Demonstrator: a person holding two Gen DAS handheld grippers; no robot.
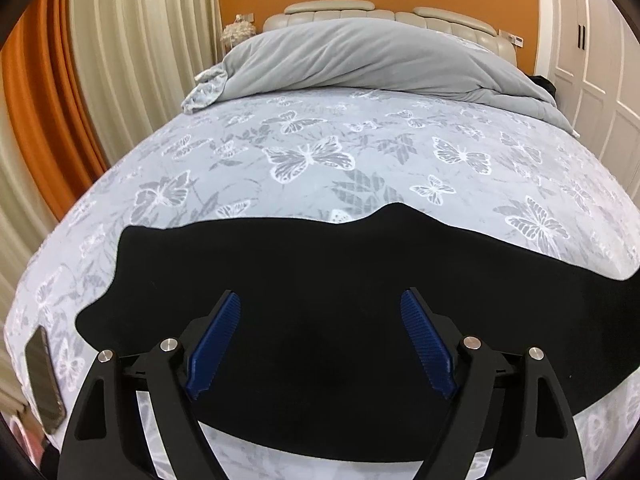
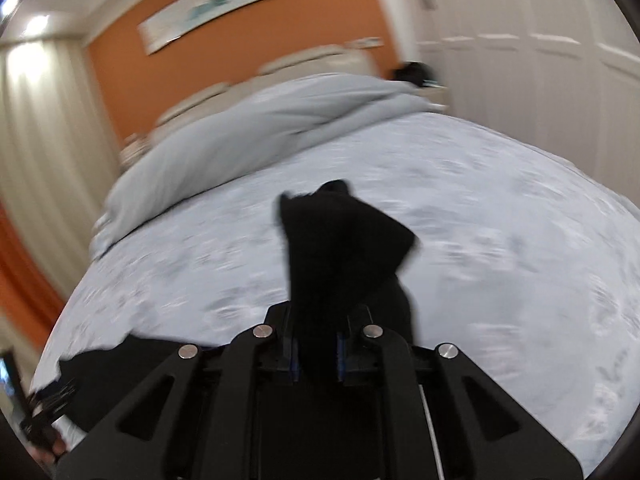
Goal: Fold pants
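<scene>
Pinching bunched pants [image 2: 344, 248], right gripper [image 2: 316, 356] clamps limp black cloth. Left gripper [image 1: 320, 320] gapes wide, empty, above flat pants [image 1: 320, 264]. Soft, light, droopy; best held at hem or waistband.

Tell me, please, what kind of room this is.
Most likely a bedroom: a bed with a butterfly-print sheet, a padded headboard, and a grey duvet bunched near it.
</scene>
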